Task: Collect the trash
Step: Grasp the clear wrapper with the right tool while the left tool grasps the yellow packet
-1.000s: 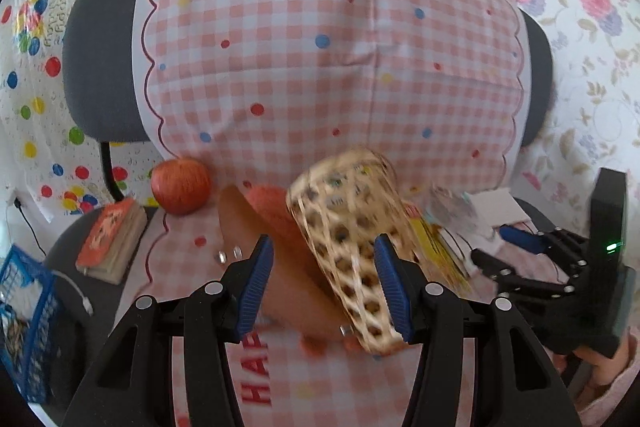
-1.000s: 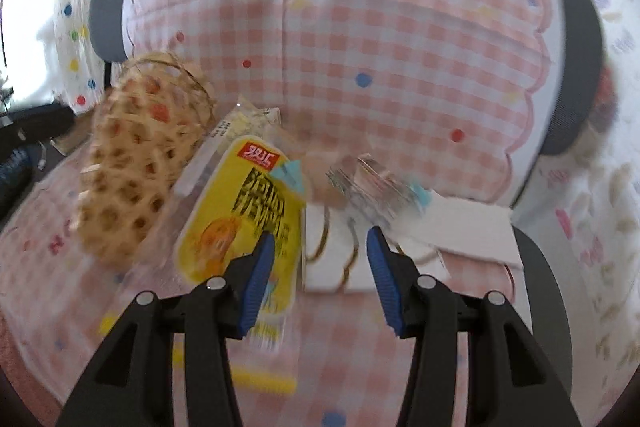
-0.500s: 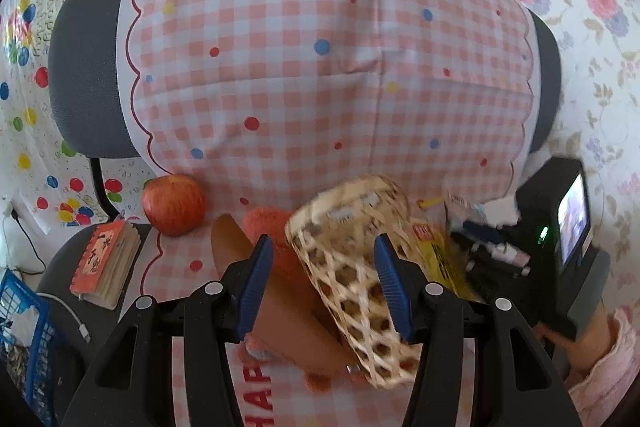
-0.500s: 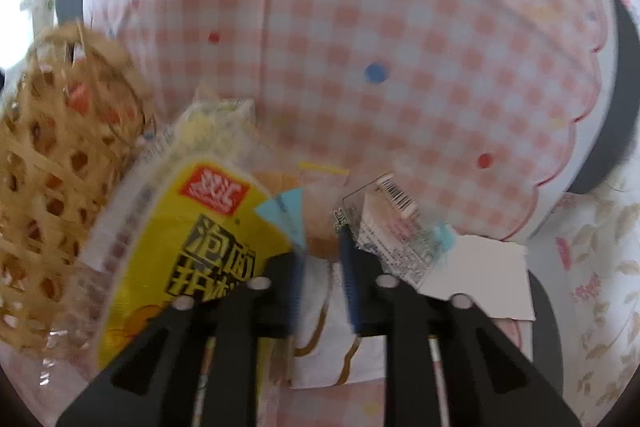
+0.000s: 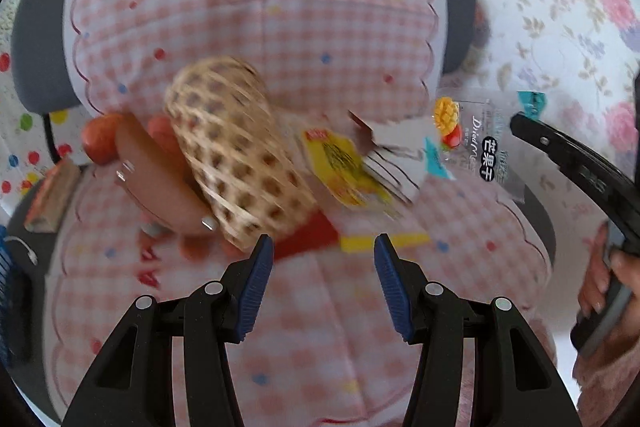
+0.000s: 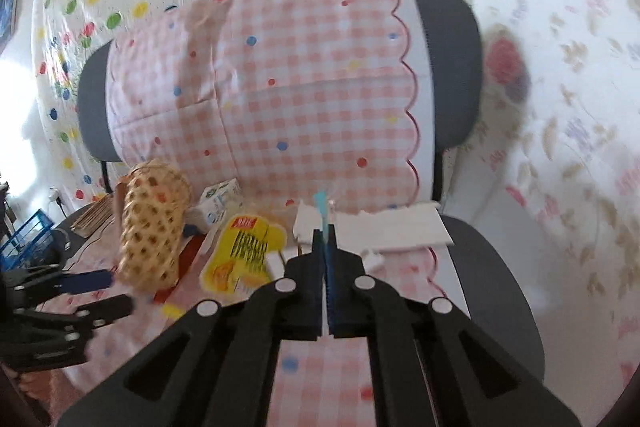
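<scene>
The right tool (image 6: 325,247) was clamped on a clear dried-mango wrapper (image 5: 486,143), lifted right of the wicker basket (image 5: 236,155); the left tool (image 5: 323,263) stood open, empty

Left gripper (image 5: 323,281) hovering over checkered cloth (image 5: 312,307), jaws apart, nothing btwn. Wicker basket (image 5: 236,159) lying tilted ahead-left, yellow packet (image 5: 344,167) beside it. Right gripper (image 5: 516,121) holding clear snack wrapper (image 5: 480,143) off the cloth, upper right.
</scene>
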The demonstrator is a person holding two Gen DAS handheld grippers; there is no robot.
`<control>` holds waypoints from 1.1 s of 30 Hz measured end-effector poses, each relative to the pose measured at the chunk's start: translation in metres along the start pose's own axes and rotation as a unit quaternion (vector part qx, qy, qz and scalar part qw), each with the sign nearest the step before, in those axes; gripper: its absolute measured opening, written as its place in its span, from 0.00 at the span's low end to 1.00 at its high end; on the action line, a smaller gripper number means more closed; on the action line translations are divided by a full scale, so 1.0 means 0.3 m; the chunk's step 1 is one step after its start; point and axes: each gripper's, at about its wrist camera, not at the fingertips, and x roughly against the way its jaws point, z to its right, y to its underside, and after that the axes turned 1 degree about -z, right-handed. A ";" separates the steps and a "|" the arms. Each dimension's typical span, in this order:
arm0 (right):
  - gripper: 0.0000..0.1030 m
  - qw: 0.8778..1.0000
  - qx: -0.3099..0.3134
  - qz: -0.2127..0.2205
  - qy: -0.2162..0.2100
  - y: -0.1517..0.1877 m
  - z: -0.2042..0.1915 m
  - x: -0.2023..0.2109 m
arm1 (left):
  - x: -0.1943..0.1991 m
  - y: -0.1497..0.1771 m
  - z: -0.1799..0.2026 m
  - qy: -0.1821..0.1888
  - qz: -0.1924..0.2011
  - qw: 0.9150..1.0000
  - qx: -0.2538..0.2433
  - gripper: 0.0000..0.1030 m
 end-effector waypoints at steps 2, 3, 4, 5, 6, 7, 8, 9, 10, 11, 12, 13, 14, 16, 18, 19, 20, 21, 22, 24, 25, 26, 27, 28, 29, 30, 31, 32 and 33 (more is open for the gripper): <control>0.01 1.000 0.001 0.007 0.005 0.042 0.006 0.056 | -0.011 0.017 0.023 0.006 -0.004 1.000 0.000 0.52; 0.01 1.000 0.003 0.009 0.008 0.052 -0.005 0.073 | -0.024 0.023 0.036 0.009 -0.009 1.000 0.001 0.52; 0.01 1.000 0.003 0.010 0.009 0.064 -0.003 0.090 | -0.034 0.025 0.041 0.011 -0.012 1.000 0.003 0.52; 0.01 1.000 0.000 0.008 0.009 0.078 0.000 0.101 | -0.048 0.026 0.045 0.011 -0.016 1.000 0.007 0.52; 0.01 1.000 -0.002 0.006 0.009 0.088 0.013 0.116 | -0.067 0.022 0.051 0.012 -0.019 1.000 0.012 0.52; 0.01 1.000 -0.006 0.005 0.008 0.098 0.017 0.121 | -0.079 0.018 0.053 0.012 -0.020 1.000 0.016 0.52; 0.01 1.000 -0.009 0.003 0.006 0.108 0.024 0.122 | -0.093 0.013 0.057 0.011 -0.020 1.000 0.020 0.52; 0.01 1.000 -0.012 0.001 0.005 0.117 0.034 0.124 | -0.114 0.003 0.057 0.009 -0.022 0.999 0.026 0.52; 0.01 1.000 -0.013 -0.001 0.005 0.123 0.037 0.121 | -0.128 -0.005 0.056 0.008 -0.023 0.999 0.031 0.52; 0.01 1.000 -0.015 -0.003 0.006 0.130 0.042 0.120 | -0.143 -0.013 0.055 0.006 -0.025 0.999 0.037 0.50; 0.01 1.000 -0.015 -0.003 0.006 0.133 0.043 0.120 | -0.158 -0.022 0.053 0.006 -0.027 0.999 0.044 0.50; 0.01 1.000 -0.015 -0.002 0.008 0.136 0.044 0.122 | -0.182 -0.036 0.054 0.011 -0.032 0.998 0.054 0.50; 0.01 1.000 -0.014 -0.002 0.009 0.137 0.046 0.122 | -0.193 -0.040 0.051 0.011 -0.034 0.998 0.060 0.50; 0.01 1.000 -0.012 -0.001 0.011 0.143 0.045 0.123 | -0.226 -0.055 0.051 0.009 -0.041 0.996 0.073 0.50; 0.01 1.000 -0.011 -0.001 0.010 0.144 0.048 0.121 | -0.251 -0.067 0.048 0.008 -0.045 0.995 0.086 0.50; 0.01 1.000 -0.011 -0.001 0.011 0.144 0.049 0.120 | -0.263 -0.077 0.046 0.003 -0.043 0.995 0.094 0.48; 0.01 1.000 -0.011 0.000 0.011 0.145 0.051 0.120 | -0.268 -0.082 0.049 -0.001 -0.040 0.995 0.096 0.46; 0.01 1.000 -0.013 0.000 0.010 0.145 0.051 0.120 | -0.274 -0.089 0.049 -0.005 -0.039 0.994 0.099 0.45; 0.01 1.000 -0.014 0.000 0.009 0.146 0.054 0.120 | -0.282 -0.097 0.049 -0.010 -0.038 0.994 0.106 0.42; 0.01 1.000 -0.017 0.000 0.008 0.150 0.060 0.119 | -0.294 -0.107 0.050 -0.018 -0.038 0.992 0.118 0.35; 0.01 1.000 -0.019 0.000 0.007 0.152 0.062 0.119 | -0.294 -0.109 0.052 -0.019 -0.037 0.992 0.121 0.26; 0.01 1.000 -0.021 0.001 0.006 0.154 0.062 0.120 | -0.292 -0.110 0.056 -0.022 -0.036 0.992 0.122 0.19; 0.01 1.000 -0.022 0.001 0.004 0.156 0.064 0.121 | -0.282 -0.107 0.066 -0.024 -0.030 0.992 0.120 0.15; 0.01 1.000 -0.023 0.001 0.003 0.158 0.065 0.124 | -0.275 -0.104 0.076 -0.025 -0.026 0.993 0.116 0.06; 0.01 1.000 -0.024 0.001 0.003 0.160 0.066 0.128 | -0.259 -0.097 0.087 -0.027 -0.019 0.994 0.108 0.03; 0.01 1.000 -0.025 0.002 0.002 0.163 0.067 0.133 | -0.242 -0.090 0.098 -0.028 -0.011 0.994 0.101 0.02; 0.01 1.000 -0.027 0.003 0.001 0.165 0.067 0.139 | -0.214 -0.083 0.108 -0.028 0.000 0.996 0.090 0.01; 0.01 1.000 -0.028 0.003 0.000 0.168 0.067 0.145 | -0.187 -0.078 0.115 -0.029 0.010 0.996 0.081 0.01; 0.01 1.000 -0.030 0.005 -0.002 0.169 0.067 0.155 | -0.161 -0.076 0.120 -0.030 0.019 0.997 0.074 0.01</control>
